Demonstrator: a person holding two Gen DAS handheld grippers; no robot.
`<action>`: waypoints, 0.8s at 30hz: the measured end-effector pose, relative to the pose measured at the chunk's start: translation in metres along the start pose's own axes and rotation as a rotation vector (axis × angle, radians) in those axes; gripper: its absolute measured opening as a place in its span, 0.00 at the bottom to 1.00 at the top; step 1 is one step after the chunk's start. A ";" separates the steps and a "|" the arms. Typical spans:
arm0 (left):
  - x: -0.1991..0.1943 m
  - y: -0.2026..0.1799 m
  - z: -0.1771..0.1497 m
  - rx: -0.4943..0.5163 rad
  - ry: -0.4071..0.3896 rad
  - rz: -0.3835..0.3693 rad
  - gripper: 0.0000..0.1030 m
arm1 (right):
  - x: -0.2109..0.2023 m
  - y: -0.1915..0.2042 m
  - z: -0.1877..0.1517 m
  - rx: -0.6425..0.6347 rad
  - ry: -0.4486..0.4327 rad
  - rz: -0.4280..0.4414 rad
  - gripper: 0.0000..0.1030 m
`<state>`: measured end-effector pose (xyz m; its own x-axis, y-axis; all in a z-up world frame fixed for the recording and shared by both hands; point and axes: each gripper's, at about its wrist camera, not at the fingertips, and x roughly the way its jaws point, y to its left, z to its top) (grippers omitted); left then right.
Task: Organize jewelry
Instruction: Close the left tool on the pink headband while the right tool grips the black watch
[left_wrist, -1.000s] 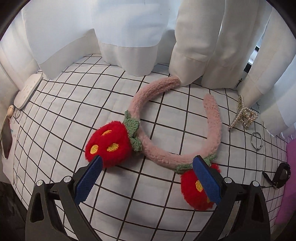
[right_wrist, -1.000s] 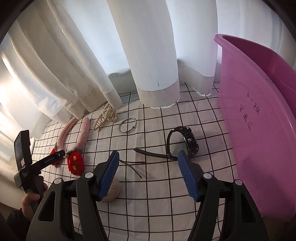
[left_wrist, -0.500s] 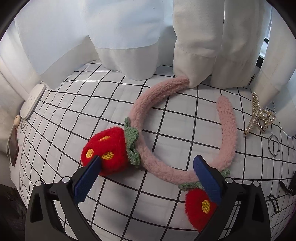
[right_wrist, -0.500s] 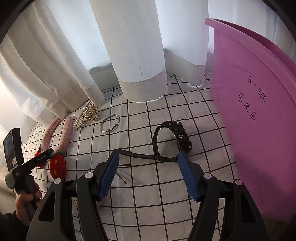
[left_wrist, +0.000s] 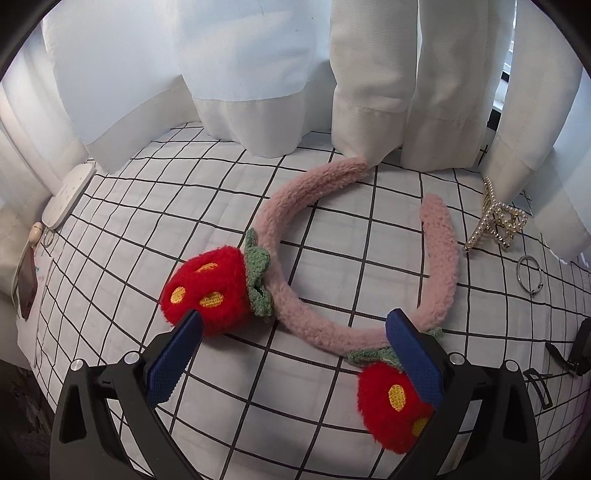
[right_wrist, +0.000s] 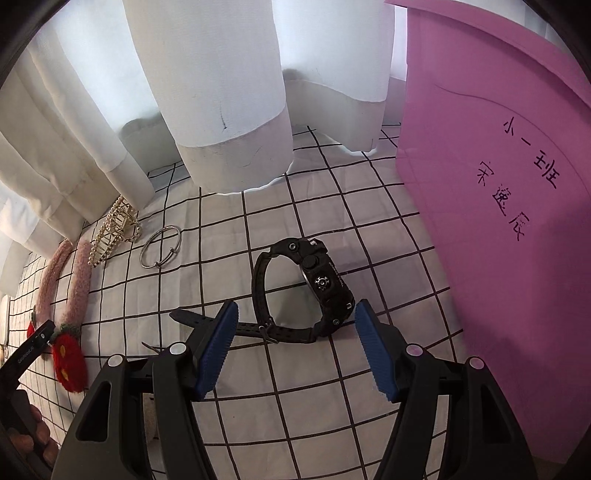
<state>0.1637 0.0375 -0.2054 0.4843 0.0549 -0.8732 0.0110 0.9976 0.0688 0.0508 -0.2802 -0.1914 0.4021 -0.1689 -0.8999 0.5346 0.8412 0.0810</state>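
Right gripper (right_wrist: 295, 332) has jaws wide, w/ black watch (right_wrist: 306, 291) at 12 o'clock, not pinched. Left gripper (left_wrist: 295, 347) jaws also wide over pink headband (left_wrist: 354, 266); pink bin (right_wrist: 498, 221) at 2 o'clock from watch.

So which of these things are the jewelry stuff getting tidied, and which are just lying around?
For the job:
- fuzzy pink headband
- pearl hair claw
- silver bangle
- black watch
- pink tub

Just lying about:
- white curtains
- checked cloth
- white gadget
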 end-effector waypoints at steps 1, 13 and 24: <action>0.002 0.000 0.001 0.000 0.004 -0.001 0.94 | 0.004 -0.001 0.001 0.005 0.006 -0.003 0.61; 0.019 0.001 0.006 0.022 0.007 0.051 0.94 | 0.045 0.002 0.005 -0.010 0.067 -0.051 0.64; 0.028 -0.002 0.009 0.002 0.018 0.100 0.95 | 0.049 0.006 0.006 -0.046 0.036 -0.059 0.63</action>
<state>0.1851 0.0366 -0.2258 0.4676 0.1545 -0.8703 -0.0345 0.9870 0.1567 0.0780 -0.2866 -0.2326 0.3439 -0.2007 -0.9173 0.5211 0.8535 0.0086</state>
